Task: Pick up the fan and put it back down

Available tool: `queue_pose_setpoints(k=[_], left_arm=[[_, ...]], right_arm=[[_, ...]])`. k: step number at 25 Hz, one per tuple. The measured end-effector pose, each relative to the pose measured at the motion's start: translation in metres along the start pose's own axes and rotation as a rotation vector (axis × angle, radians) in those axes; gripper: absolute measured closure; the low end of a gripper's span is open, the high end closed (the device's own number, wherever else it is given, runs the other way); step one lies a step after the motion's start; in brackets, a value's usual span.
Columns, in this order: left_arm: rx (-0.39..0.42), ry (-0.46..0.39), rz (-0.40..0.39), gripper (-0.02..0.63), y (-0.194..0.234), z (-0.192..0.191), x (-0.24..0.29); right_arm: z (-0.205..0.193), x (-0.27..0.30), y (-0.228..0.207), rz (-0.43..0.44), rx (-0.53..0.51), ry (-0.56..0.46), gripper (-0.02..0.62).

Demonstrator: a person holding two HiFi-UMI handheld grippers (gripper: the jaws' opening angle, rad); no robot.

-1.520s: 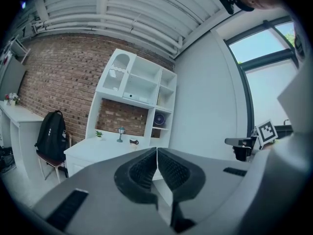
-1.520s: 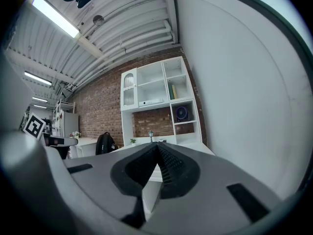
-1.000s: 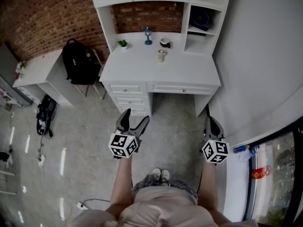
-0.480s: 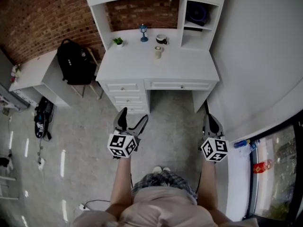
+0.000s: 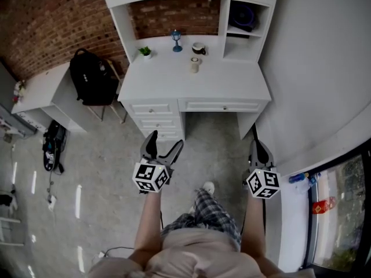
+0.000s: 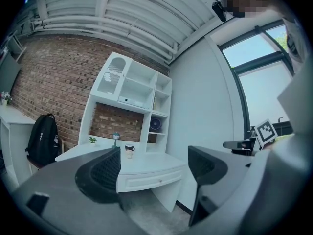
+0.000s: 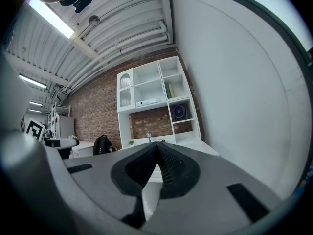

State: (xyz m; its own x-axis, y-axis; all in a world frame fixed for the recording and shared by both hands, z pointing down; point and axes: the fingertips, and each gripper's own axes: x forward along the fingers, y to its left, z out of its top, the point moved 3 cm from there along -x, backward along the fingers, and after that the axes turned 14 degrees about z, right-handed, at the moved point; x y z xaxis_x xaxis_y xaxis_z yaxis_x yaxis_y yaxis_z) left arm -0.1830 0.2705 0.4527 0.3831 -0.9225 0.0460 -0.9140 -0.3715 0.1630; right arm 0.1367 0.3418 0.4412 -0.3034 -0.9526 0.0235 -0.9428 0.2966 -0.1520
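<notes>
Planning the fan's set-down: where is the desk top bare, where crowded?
Bare: the front of the desk top, from the cup to the front edge, and its right end before the fan cubby. Crowded: the back, with plant, lamp, mug.

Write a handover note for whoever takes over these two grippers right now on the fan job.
Left gripper: open, jaws have just been opening, nothing between them.
Right gripper: shut, empty.
Fan: in the right-hand cubby of the hutch over the white desk, untouched. Both grippers are held well short of the desk.
Done: nothing yet.
Left: walk up, grip the fan, lift it, set it back down.
</notes>
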Motion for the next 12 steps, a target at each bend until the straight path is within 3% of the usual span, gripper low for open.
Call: queue_pose_setpoints(k=[12], left_arm=[[0.048,0.014,-0.002,0.199,0.013,0.002,0.088]], right_arm=[[0.0,0.082,-0.038,0.016,0.016,-0.01,0.58]])
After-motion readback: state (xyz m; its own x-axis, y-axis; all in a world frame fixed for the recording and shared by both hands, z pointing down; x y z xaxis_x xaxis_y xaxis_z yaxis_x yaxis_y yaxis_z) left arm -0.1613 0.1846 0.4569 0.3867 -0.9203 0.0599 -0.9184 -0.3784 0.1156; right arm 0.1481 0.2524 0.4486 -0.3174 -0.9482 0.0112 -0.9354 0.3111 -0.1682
